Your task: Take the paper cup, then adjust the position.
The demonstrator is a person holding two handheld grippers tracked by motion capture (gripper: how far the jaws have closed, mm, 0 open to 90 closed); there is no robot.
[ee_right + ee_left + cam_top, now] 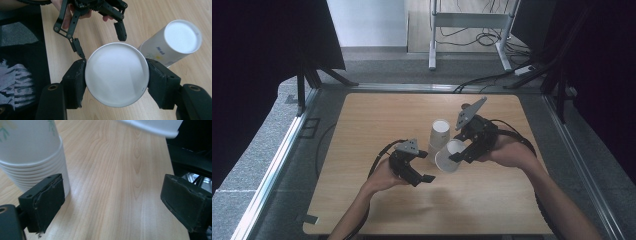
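A stack of white paper cups [439,132] stands upside down near the middle of the wooden table [377,115]. My right gripper [458,152] is shut on a single white paper cup [450,156], held tilted just right of the stack; in the right gripper view its pads press both sides of the cup [116,75]. My left gripper [425,166] is open, low and in front of the stack. Nothing lies between its jaws, which stand wide apart over bare wood with the stack [30,152] just past the left pad [47,205]. The held cup's rim [155,126] shows above.
Metal rails [287,145] frame the table on both sides. Beyond the far edge stand a desk frame [472,30] and loose cables [482,37] on the floor. Black curtains [262,40] hang at left and right. Bare wood lies on the table's left half and along its front.
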